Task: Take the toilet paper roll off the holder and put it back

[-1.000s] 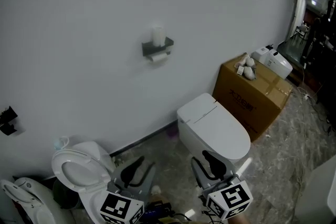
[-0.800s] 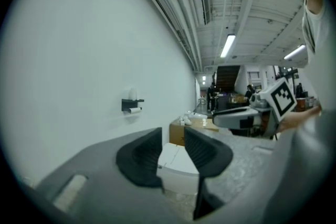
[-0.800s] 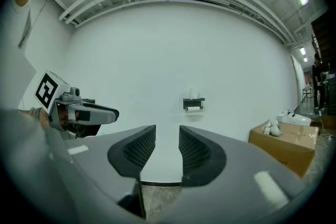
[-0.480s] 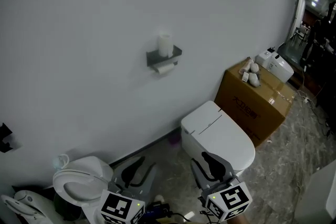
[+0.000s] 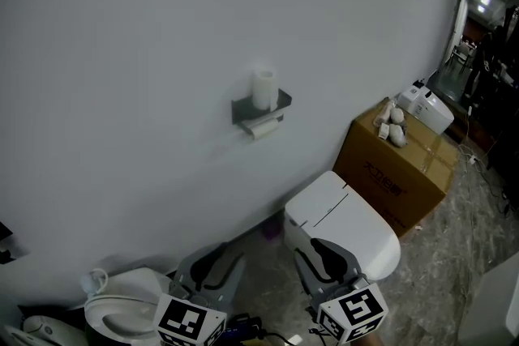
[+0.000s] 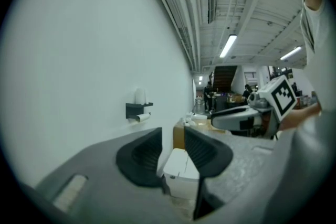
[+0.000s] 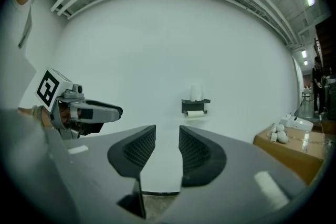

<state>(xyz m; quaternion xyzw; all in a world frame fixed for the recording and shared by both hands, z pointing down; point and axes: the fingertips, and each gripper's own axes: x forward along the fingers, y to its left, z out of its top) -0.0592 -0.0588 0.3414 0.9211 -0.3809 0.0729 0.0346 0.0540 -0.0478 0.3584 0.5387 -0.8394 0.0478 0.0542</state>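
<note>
Left tool (image 5: 220, 259) and right tool (image 5: 318, 249): jaws apart, gripping nothing, held low near white toilet (image 5: 340, 211). Toilet paper roll (image 5: 263, 126) mounted under holder (image 5: 243, 108) on wall (image 5: 122, 53), well apart from both tools. Second roll (image 5: 263, 89) upright on top of holder.

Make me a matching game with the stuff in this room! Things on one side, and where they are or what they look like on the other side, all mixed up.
Things:
1. upright roll
2. hung roll
3. box
4. toilet

Clues:
A. brown, with small things on top
B. white, lid shut, next to the box
C. under the holder
D. standing on top of the holder

Pairs: 1-D, 2-C, 3-A, 4-B
</note>
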